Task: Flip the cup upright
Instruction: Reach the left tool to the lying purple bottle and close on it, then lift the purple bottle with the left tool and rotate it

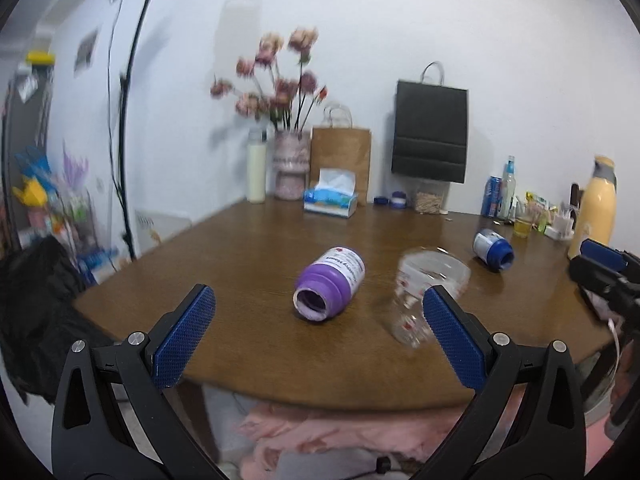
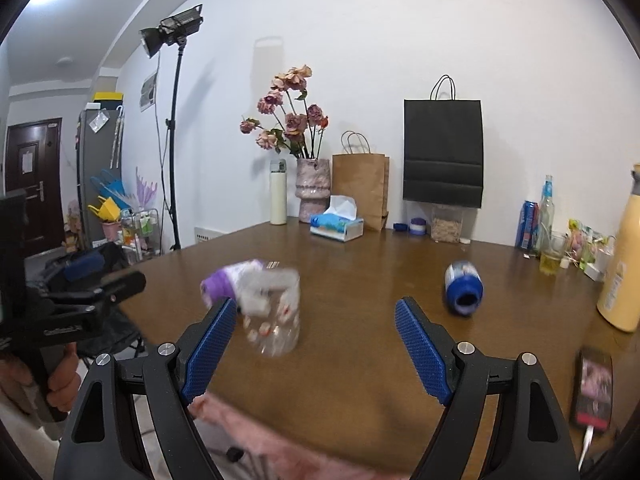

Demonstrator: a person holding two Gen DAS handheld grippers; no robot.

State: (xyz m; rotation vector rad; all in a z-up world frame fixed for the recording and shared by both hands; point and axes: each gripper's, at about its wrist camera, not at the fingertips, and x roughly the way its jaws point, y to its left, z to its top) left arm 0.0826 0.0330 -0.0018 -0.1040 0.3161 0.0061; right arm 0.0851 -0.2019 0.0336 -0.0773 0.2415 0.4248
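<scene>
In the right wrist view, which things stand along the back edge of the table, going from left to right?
White bottle → pink vase with flowers → tissue box → brown paper bag → black paper bag → blue can → glass bottle → yellow flask.

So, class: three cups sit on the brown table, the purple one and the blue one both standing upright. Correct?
Not quite: the purple cup and blue cup both lie on their sides on the brown wooden table, as the left wrist view shows.
</scene>
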